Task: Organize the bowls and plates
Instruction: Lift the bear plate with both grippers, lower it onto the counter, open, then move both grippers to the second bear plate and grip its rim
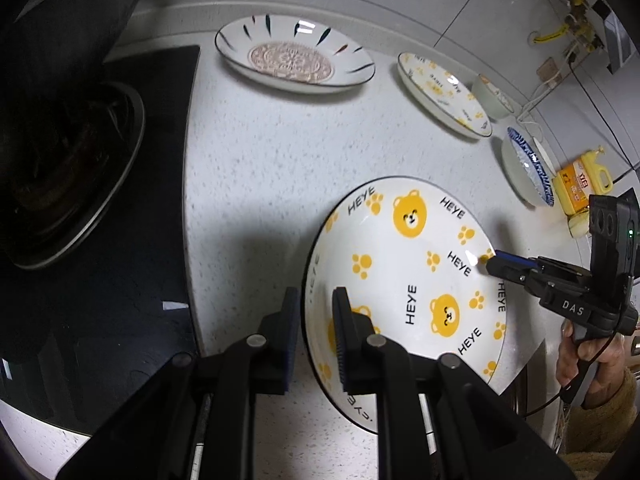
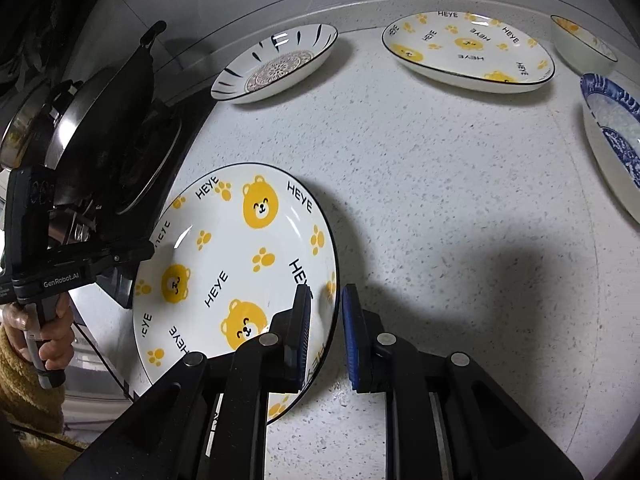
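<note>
A white plate with yellow bears and "HEYE" lettering [image 1: 408,280] [image 2: 240,256] is held by its two opposite rims over the speckled counter. My left gripper [image 1: 318,312] is shut on the plate's left rim, and the rim passes between its pads. It also shows at the plate's left edge in the right wrist view as the left gripper [image 2: 128,276]. My right gripper [image 2: 326,312] is shut on the right rim. In the left wrist view the right gripper [image 1: 494,262] pinches that same edge.
At the back lie a striped plate with a patterned centre [image 1: 292,56] [image 2: 276,64], a second bear plate [image 1: 440,92] [image 2: 468,48], a small bowl [image 1: 494,98] [image 2: 580,44] and a blue-patterned dish [image 1: 528,168] [image 2: 612,140]. A black cooktop [image 1: 120,200] with a pan [image 2: 100,120] lies left.
</note>
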### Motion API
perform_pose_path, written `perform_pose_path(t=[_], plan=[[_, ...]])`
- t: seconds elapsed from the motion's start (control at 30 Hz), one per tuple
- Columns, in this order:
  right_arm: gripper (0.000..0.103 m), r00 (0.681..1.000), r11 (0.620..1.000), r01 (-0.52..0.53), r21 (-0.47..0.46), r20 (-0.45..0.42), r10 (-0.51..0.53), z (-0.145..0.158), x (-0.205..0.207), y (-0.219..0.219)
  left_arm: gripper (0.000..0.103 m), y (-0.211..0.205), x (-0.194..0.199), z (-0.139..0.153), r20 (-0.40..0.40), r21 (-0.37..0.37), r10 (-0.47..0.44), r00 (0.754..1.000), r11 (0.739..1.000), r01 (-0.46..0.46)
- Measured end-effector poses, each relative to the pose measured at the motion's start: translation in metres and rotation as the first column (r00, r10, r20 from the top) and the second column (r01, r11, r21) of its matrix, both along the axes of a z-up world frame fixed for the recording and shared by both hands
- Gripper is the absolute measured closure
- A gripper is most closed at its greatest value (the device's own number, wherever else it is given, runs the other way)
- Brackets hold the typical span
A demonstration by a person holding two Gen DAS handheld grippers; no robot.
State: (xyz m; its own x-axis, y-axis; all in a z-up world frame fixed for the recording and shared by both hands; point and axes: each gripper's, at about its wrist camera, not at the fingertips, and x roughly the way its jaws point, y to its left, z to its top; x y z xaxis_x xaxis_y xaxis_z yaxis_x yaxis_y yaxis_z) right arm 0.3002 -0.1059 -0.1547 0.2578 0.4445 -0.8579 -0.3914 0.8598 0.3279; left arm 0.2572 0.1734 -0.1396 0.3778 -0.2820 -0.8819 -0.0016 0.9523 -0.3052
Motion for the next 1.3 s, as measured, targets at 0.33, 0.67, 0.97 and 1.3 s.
perform_pose_path(t=[0.33,0.67,0.97,1.3], plan=[[0.078,0.999,0.999,0.008,0.034,0.047,-0.010,0.017,0.007,-0.008,0.087,-0.004,0.009,0.032,0.044,0.077,0.058,0.997,0.995,-0.061],[0.060,0.995,0.999,-0.020,0.040,0.096,0.016,0.039,0.046,-0.039,0.087,-0.066,0.062,0.059,0.068,0.042,0.071,0.995,0.996,-0.074],[0.051,0.984,1.000,0.005,0.021,0.181,-0.008,0.070,0.108,-0.081,0.087,-0.136,0.139,0.067,0.095,0.058,0.029,0.995,0.998,-0.035],[0.051,0.980,0.999,0.030,-0.019,0.197,-0.025,0.073,0.189,-0.105,0.087,-0.181,0.213,0.046,0.063,0.101,0.024,0.998,0.994,-0.030]])
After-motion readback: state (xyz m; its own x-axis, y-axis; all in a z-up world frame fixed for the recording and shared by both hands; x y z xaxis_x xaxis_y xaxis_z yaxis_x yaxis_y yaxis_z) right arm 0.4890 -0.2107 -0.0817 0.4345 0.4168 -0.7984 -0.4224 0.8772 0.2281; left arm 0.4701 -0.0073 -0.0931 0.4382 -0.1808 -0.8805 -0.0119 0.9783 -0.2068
